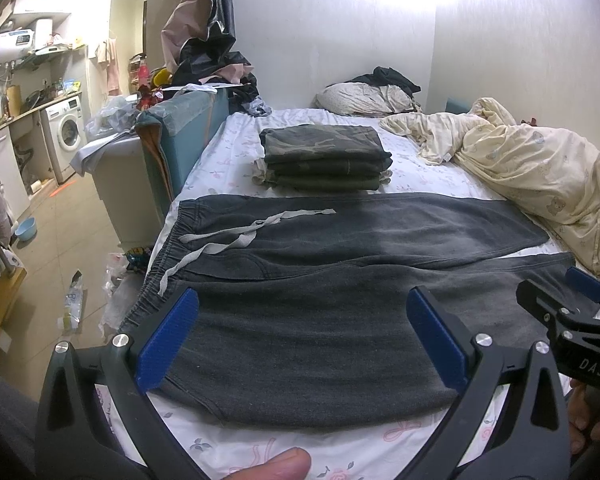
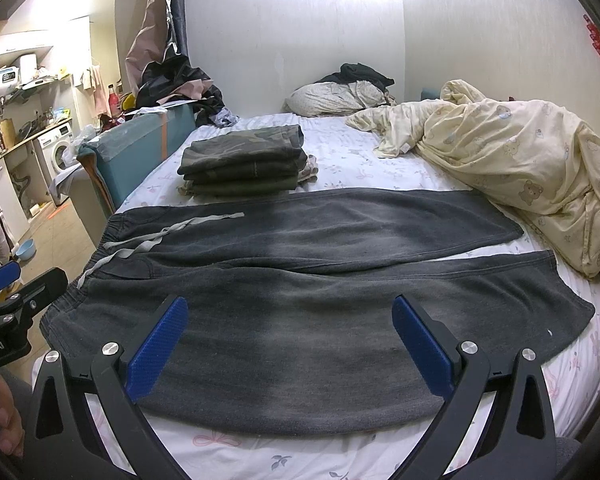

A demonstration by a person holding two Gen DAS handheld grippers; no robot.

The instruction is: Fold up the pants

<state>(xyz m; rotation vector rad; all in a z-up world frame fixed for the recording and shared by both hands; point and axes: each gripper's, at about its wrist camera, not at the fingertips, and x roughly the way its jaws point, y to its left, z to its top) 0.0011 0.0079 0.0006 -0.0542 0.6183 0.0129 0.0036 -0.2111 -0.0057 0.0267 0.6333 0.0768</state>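
Two tongs, the left gripper and the right gripper, hang wide open and hold nothing just over the near leg of the gray pants, which lie flat on the bed with no fold made yet, so next they need to pinch that near edge and lift it over the far leg.

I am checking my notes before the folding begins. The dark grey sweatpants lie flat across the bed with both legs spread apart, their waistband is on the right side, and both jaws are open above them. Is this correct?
One detail is wrong: the waistband of the dark grey sweatpants is on the left side, with its pale grey drawstring, as the left wrist view shows. The legs do lie spread apart, and the jaws of the left gripper and right gripper are open.
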